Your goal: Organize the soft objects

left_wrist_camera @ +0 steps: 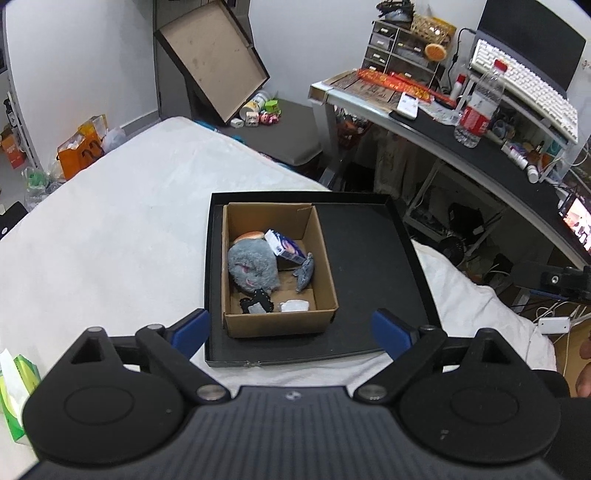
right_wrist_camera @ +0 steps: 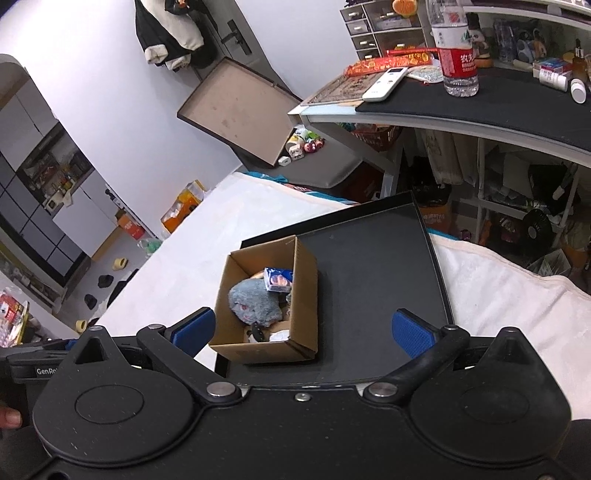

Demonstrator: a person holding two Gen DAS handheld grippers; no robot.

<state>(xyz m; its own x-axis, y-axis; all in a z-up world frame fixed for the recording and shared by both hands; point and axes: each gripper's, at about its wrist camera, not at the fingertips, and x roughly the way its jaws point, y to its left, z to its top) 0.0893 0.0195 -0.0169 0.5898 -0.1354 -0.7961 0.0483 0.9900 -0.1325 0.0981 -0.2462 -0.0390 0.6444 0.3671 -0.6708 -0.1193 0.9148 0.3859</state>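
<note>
Left gripper (left_wrist_camera: 291, 326) wide open, empty; right gripper (right_wrist_camera: 303, 328) likewise; cardboard box (left_wrist_camera: 277, 325) holds grey plush (left_wrist_camera: 251, 267).

- A lived-in bedroom at home: a bed (left_wrist_camera: 110, 206) with a white cover fills the middle of the frame.
- Upper right, a cluttered desk (left_wrist_camera: 436, 122) carries a keyboard (left_wrist_camera: 524, 88), drawers (left_wrist_camera: 391, 48) and a bottle (left_wrist_camera: 478, 105).
- Upper left in the right wrist view, a jacket (right_wrist_camera: 170, 29) hangs by a door (right_wrist_camera: 236, 33).
- Bags (left_wrist_camera: 81, 147) sit on the floor at left.
</note>
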